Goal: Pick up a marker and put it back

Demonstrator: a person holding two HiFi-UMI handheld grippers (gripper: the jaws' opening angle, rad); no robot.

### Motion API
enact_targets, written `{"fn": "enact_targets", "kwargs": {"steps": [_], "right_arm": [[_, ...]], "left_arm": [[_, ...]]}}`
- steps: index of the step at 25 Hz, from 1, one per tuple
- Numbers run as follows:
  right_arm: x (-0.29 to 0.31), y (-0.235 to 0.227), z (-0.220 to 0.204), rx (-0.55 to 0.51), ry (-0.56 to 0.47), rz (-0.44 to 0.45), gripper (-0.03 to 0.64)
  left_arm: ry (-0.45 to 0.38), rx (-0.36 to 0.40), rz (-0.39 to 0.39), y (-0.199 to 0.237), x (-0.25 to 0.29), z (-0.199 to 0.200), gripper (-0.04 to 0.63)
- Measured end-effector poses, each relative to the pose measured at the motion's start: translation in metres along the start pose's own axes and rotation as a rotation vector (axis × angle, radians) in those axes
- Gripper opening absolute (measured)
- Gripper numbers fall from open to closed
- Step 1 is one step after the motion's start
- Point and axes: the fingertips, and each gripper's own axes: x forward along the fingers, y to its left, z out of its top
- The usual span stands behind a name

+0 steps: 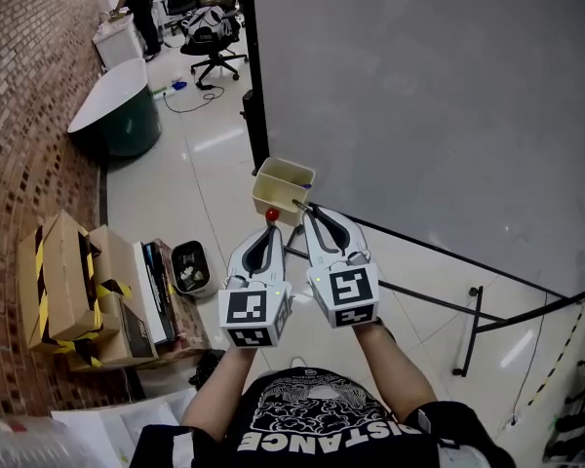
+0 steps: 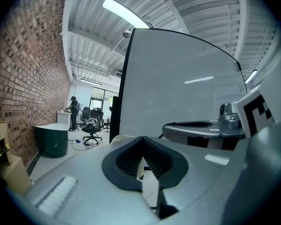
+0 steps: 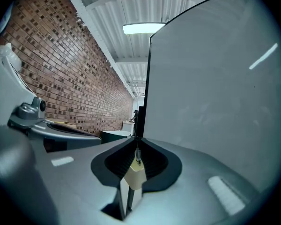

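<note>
Only a red end of the marker (image 1: 271,214) shows beside the tray (image 1: 283,175).

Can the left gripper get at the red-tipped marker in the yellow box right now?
Probably yes. The red-tipped marker stands at the yellow box's near corner, just ahead of the left gripper, nothing between; its jaws are together and must open first.

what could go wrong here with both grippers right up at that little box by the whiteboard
The right gripper has its tips at the rim of the cream box; a push forward might tip it or knock it loose.
The left gripper sits close beside the right one, so the two may bump.
Only tiled floor lies below, so anything dropped would likely fall and roll away.
</note>
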Motion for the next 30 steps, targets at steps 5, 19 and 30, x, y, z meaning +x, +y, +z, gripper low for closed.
{"fn": "enact_targets", "kwargs": {"steps": [5, 19, 30], "right_arm": [[0.018, 0.001, -0.013, -0.006, 0.038, 0.003, 0.035], [0.052, 0.003, -0.05, -0.017, 0.139, 0.008, 0.037], [0.062, 0.002, -0.072, -0.017, 0.158, -0.003, 0.038]], "left_arm": [[0.005, -0.008, 0.001, 0.012, 0.01, -0.002, 0.006], [0.014, -0.012, 0.003, 0.029, 0.024, -0.004, 0.006], [0.034, -0.018, 0.0, 0.034, 0.031, -0.013, 0.006]]}}
